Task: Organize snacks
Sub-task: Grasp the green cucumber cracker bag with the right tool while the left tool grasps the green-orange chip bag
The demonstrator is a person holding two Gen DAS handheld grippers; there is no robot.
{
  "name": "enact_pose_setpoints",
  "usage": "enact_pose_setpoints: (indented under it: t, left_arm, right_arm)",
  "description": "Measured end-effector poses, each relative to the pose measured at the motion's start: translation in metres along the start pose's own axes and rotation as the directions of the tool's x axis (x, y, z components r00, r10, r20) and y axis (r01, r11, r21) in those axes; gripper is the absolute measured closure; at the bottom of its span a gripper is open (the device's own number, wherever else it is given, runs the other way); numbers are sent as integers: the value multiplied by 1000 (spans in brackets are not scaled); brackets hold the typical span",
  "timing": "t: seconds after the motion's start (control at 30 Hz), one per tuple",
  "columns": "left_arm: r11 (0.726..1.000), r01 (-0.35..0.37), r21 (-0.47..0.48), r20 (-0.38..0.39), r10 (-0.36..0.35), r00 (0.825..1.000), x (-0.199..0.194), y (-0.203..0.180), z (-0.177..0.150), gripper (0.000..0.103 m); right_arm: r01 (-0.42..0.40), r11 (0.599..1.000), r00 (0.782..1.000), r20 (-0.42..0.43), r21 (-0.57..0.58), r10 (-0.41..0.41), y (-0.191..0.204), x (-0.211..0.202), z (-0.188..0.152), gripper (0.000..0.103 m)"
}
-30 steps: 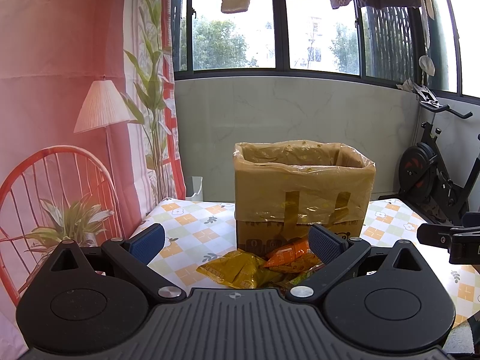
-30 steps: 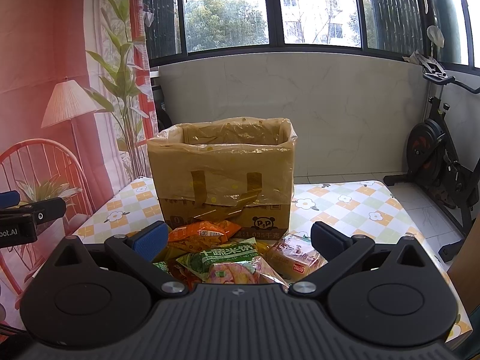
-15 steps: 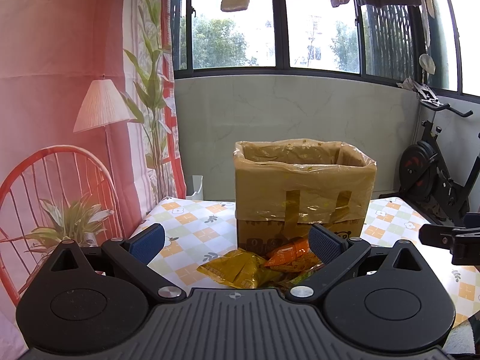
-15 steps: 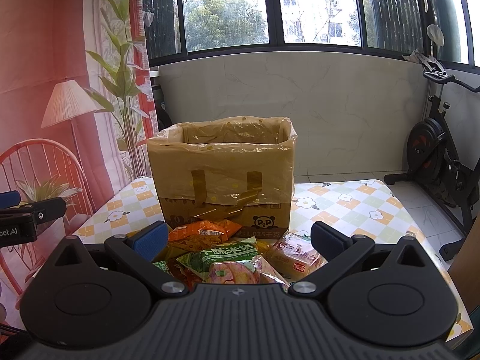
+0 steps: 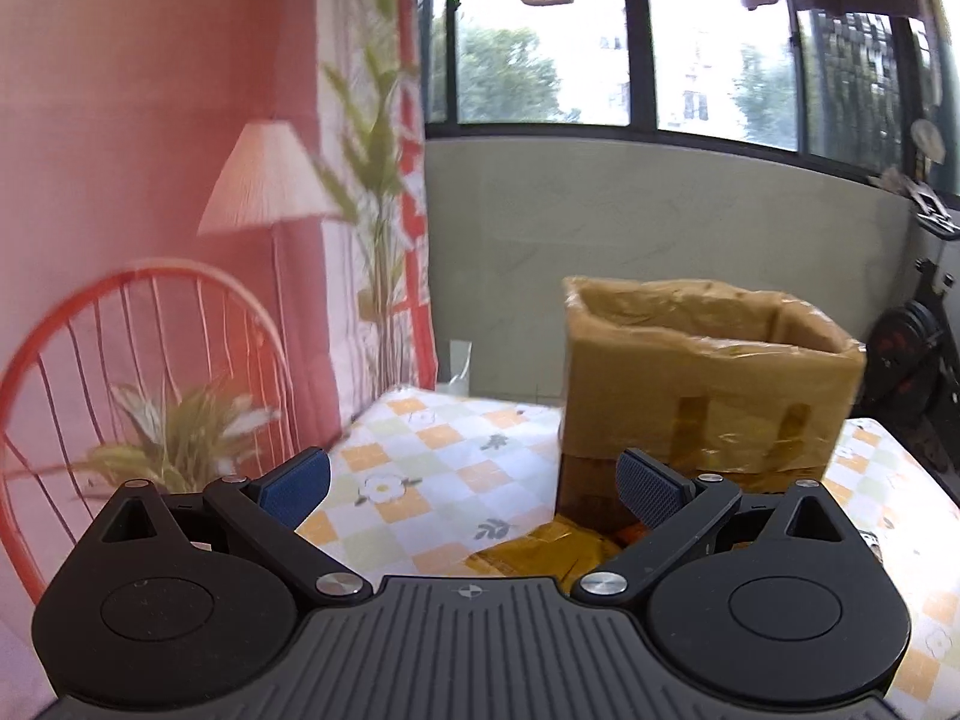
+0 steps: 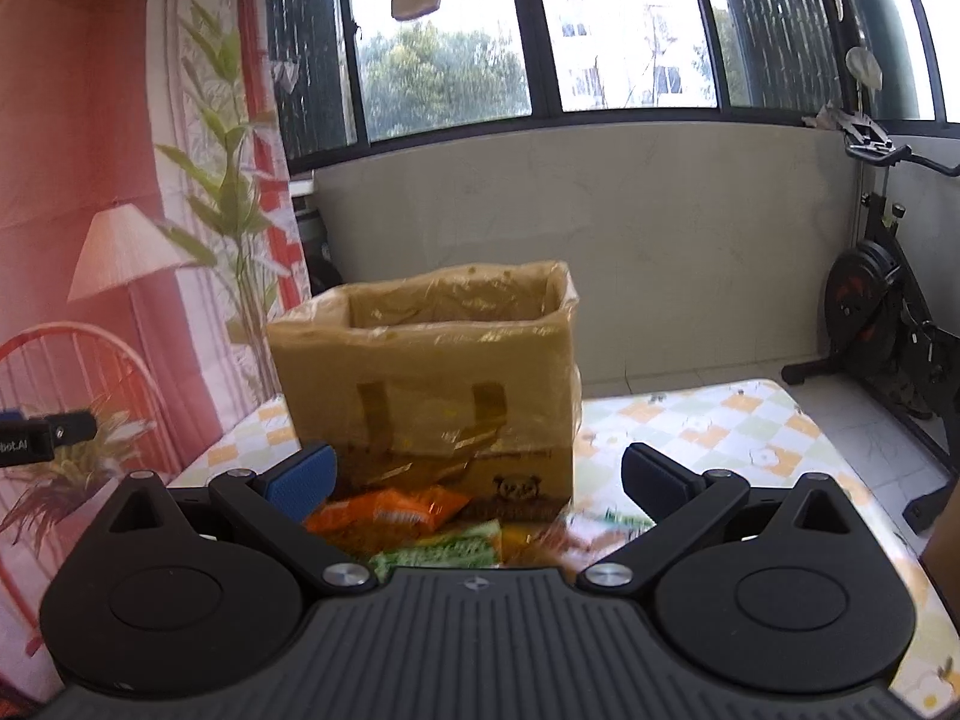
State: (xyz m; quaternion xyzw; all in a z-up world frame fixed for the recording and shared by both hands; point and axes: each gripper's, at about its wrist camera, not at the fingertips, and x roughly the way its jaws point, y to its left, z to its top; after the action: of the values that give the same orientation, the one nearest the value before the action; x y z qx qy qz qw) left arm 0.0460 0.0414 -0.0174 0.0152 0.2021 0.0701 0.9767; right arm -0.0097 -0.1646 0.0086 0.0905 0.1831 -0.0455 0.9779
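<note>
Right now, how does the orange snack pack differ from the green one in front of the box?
The orange snack pack lies nearer the lined cardboard box, close to its base; the green snack pack lies nearer the right gripper. The orange pack shows almost whole; the green one is partly hidden behind the gripper body. Both lie flat on the checked tablecloth, ungripped, between open fingers.

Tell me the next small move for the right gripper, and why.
Probably ease the right gripper down onto the orange packet: its jaws are open and empty, the packet lies just below them, and the lined box behind stands open.
</note>
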Motion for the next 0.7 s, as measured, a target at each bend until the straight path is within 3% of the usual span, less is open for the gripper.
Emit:
enact_pose_setpoints:
  t: [0.1, 0.2, 0.3, 0.43, 0.6, 0.7]
  left_arm:
    - [1000, 23, -12, -30, -24, 999, 14, -1, -9, 1]
    - [999, 41, 25, -63, -39, 997, 29, -12, -22, 4]
    - [994, 67, 88, -103, -58, 993, 45, -27, -34, 9]
    - [985, 140, 99, -139, -125, 982, 62, -37, -46, 9]
    - [977, 197, 84, -197, -178, 964, 80, -41, -61, 11]
    - [974, 212, 80, -224, -189, 956, 85, -40, -68, 12]
  right_arm:
    - [36, 999, 997, 64, 6, -36, -5, 15, -5, 0]
    - [69, 997, 996, 58, -29, -68, -2, 36, -14, 0]
    - [50, 997, 999, -2, -67, -50, 4, 60, -26, 0]
    - [-19, 992, 992, -127, -126, 3, 12, 89, -44, 0]
    - [-105, 973, 965, -256, -204, 51, 21, 117, -64, 0]
    - [-168, 973, 941, -319, -160, 110, 14, 128, -68, 0]
